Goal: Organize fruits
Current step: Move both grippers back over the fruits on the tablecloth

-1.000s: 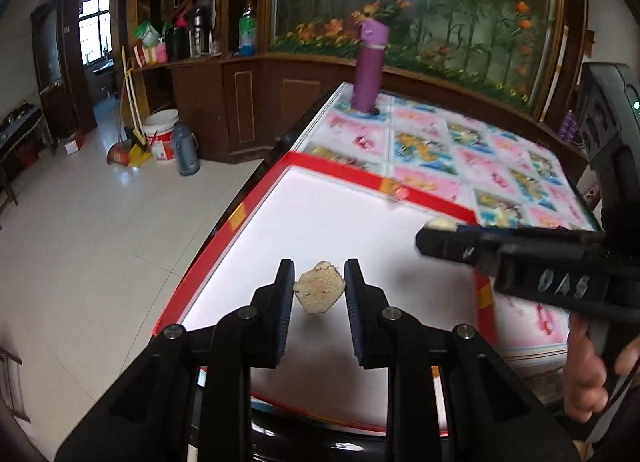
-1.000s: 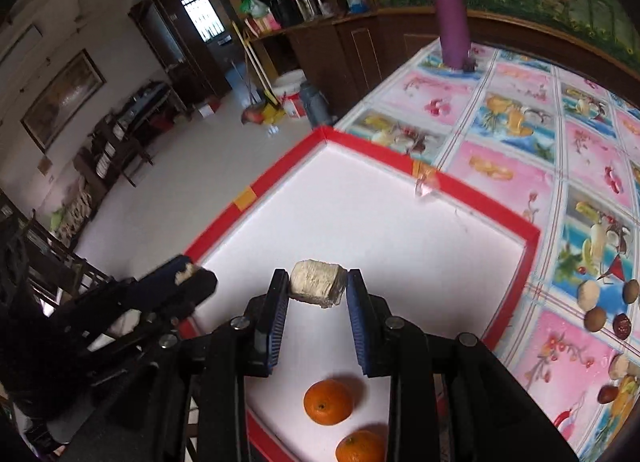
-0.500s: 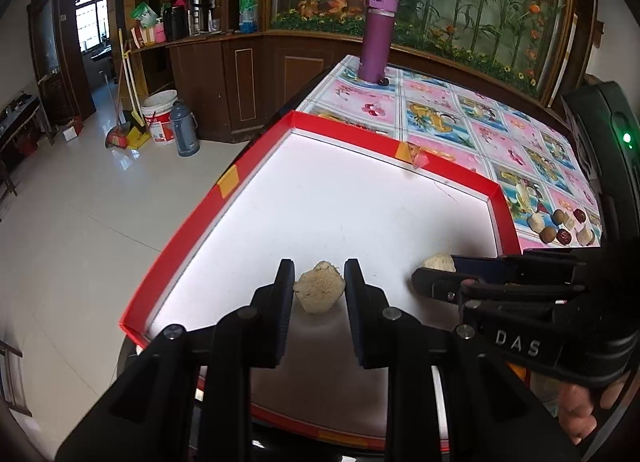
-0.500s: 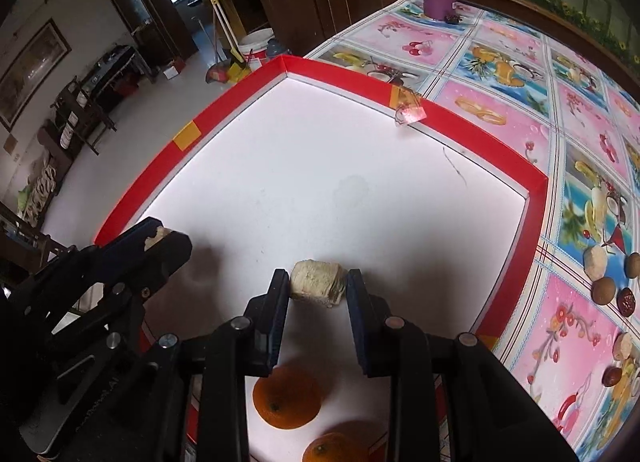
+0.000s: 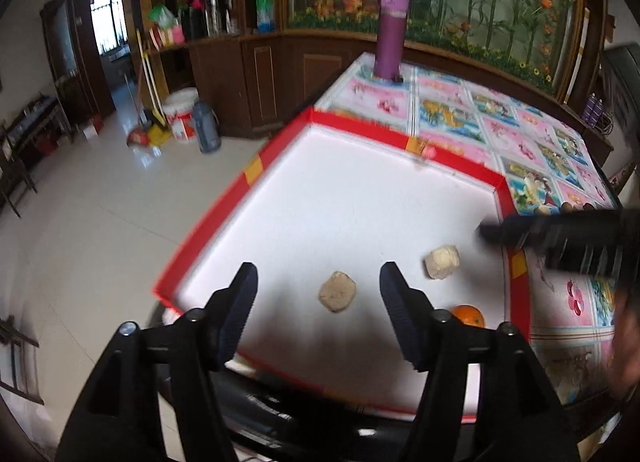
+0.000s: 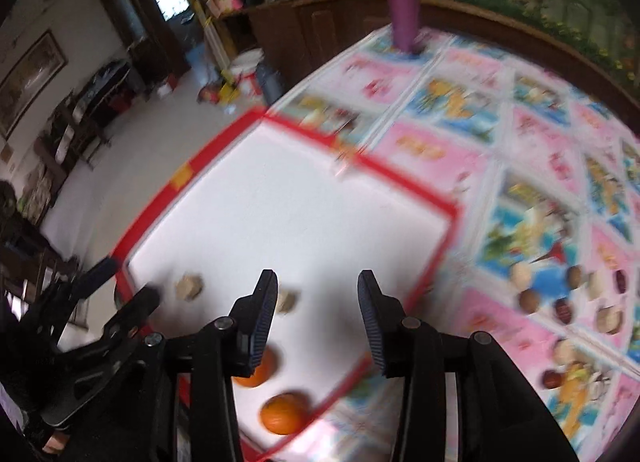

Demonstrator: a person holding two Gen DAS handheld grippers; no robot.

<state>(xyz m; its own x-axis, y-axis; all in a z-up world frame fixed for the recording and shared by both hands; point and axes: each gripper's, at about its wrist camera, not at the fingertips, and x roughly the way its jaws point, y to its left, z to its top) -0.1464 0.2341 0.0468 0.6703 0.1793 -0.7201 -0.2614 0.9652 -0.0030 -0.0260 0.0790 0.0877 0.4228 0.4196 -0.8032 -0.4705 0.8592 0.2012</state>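
Home: wood cabinets, broom.

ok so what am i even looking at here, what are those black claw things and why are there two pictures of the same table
No robot here: a person holds a pair of black tongs in each hand, and each pair carries a wide-angle camera looking along its fingers. One picture comes from the left tongs, the other from the right tongs; each view also catches the other pair at its edge. On the table sits a red tray with a white floor. In it lie two pale lumps and two oranges. More small fruits lie on the patterned cloth, and a purple bottle stands at the far end. Both tongs are opening and hold nothing; one lump lies loose between the left fingers.
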